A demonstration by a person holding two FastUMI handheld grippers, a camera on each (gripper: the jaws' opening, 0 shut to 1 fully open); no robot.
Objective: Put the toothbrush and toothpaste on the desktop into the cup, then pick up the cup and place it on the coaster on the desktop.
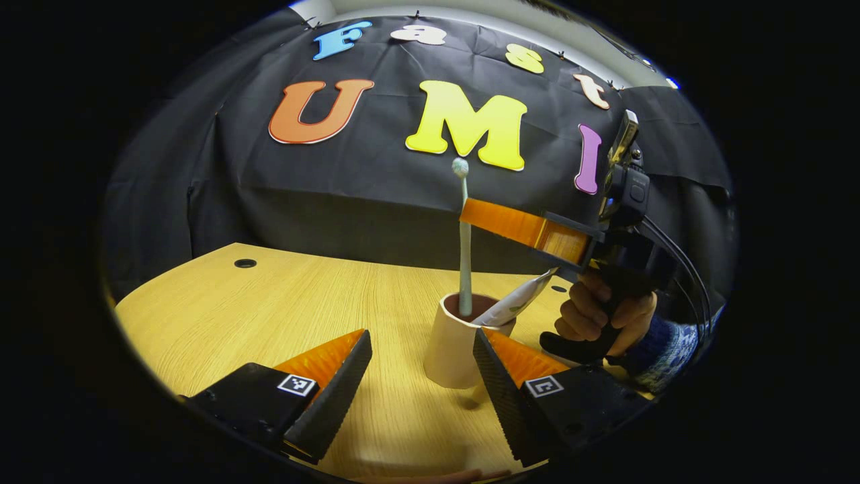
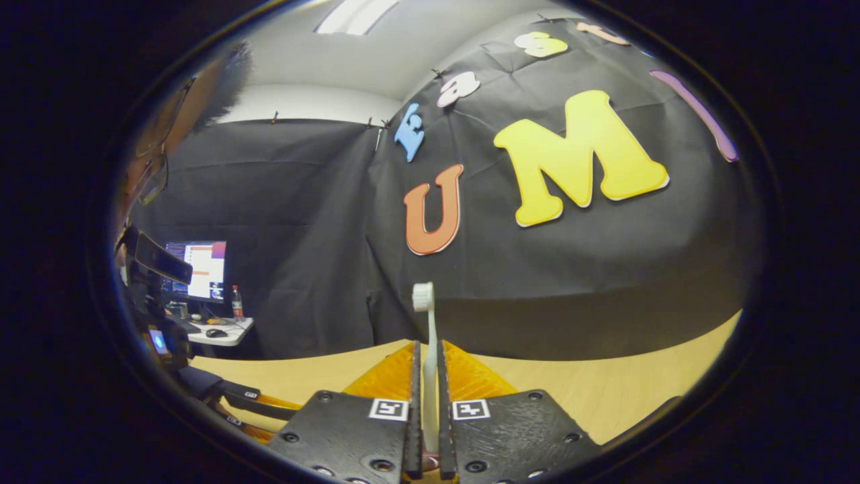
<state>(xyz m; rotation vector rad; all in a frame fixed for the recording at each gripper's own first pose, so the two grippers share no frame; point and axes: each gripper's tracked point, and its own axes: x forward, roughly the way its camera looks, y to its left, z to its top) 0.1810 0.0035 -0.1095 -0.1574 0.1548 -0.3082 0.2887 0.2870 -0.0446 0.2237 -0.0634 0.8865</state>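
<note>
Here, wooden desktop (image 1: 269,302), black cloth wall (image 2: 302,222), distant monitor (image 2: 201,269)

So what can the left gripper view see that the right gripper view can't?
Left gripper view alone: the cup on the desktop, the toothpaste leaning in it, the open left gripper, and a hand holding the right gripper.

Right gripper view alone: a monitor and a bottle on a side table.

Both: the toothbrush, upright, pinched between the right gripper's fingers, and the wooden desktop.
</note>
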